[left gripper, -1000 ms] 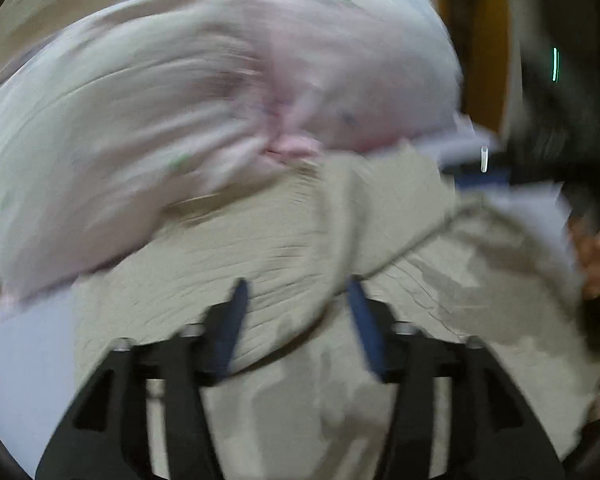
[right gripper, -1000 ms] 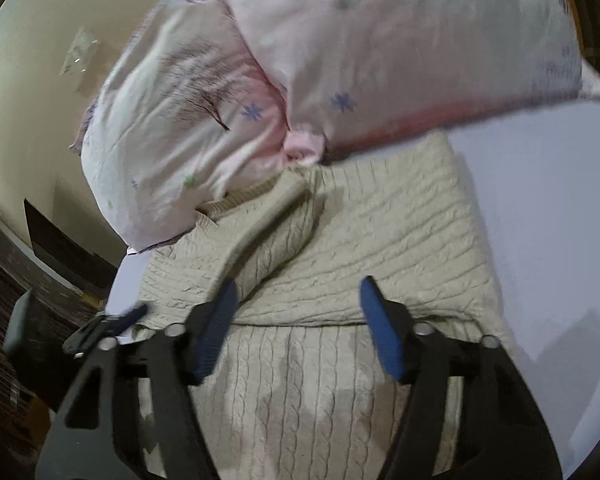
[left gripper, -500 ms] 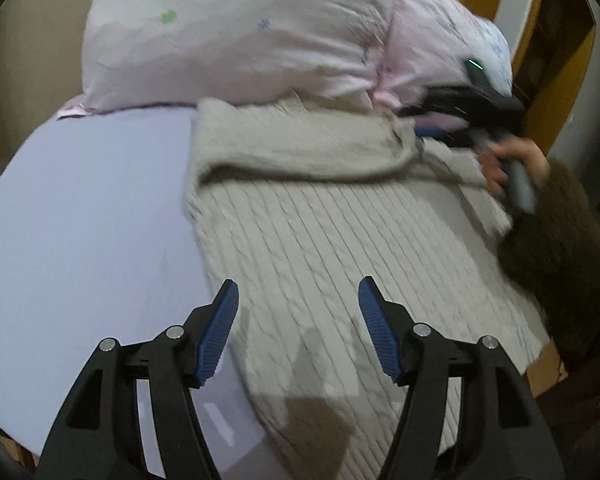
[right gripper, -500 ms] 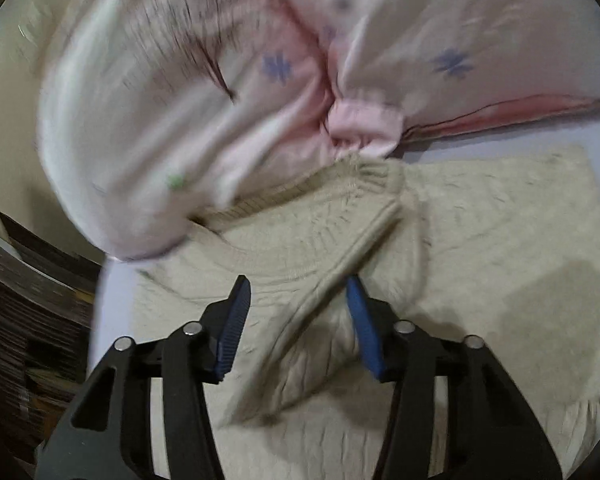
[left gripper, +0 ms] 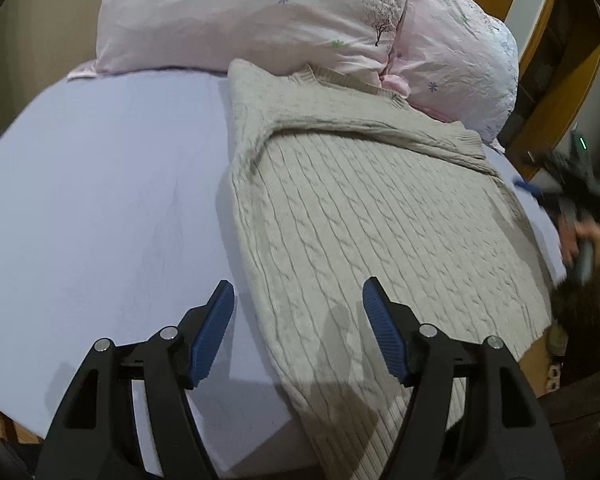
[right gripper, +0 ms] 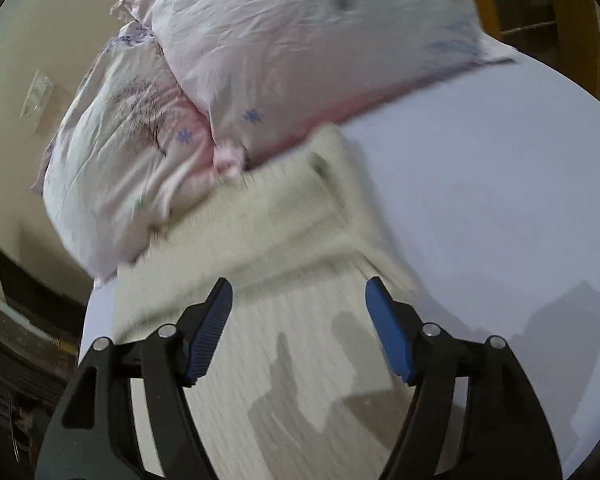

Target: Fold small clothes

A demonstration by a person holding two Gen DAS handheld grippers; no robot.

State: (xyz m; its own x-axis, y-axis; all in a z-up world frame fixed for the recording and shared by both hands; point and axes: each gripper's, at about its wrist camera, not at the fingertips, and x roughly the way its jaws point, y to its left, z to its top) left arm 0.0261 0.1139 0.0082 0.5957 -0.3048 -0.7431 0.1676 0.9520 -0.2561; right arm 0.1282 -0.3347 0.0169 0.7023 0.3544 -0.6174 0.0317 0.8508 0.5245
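A beige cable-knit sweater (left gripper: 380,220) lies flat on the lavender bed sheet (left gripper: 100,200), with a sleeve folded across its top near the pillows. My left gripper (left gripper: 298,300) is open and empty, above the sweater's lower left edge. My right gripper (right gripper: 298,300) is open and empty above the sweater (right gripper: 284,320), which is motion-blurred in the right wrist view. The right gripper also shows in the left wrist view (left gripper: 540,192) at the sweater's right edge, held by a hand.
Two pink flowered pillows (left gripper: 260,12) (right gripper: 300,60) lie against the sweater's top. A wooden bed frame (left gripper: 540,80) stands at the right. Bare sheet (right gripper: 500,180) spreads beside the sweater. A wall switch (right gripper: 38,96) is on the beige wall.
My right gripper let go near the sweater's neck and pulled back with jaws wider. The sleeve now lies across the top. My left gripper stayed open and hardly moved in the last half second.
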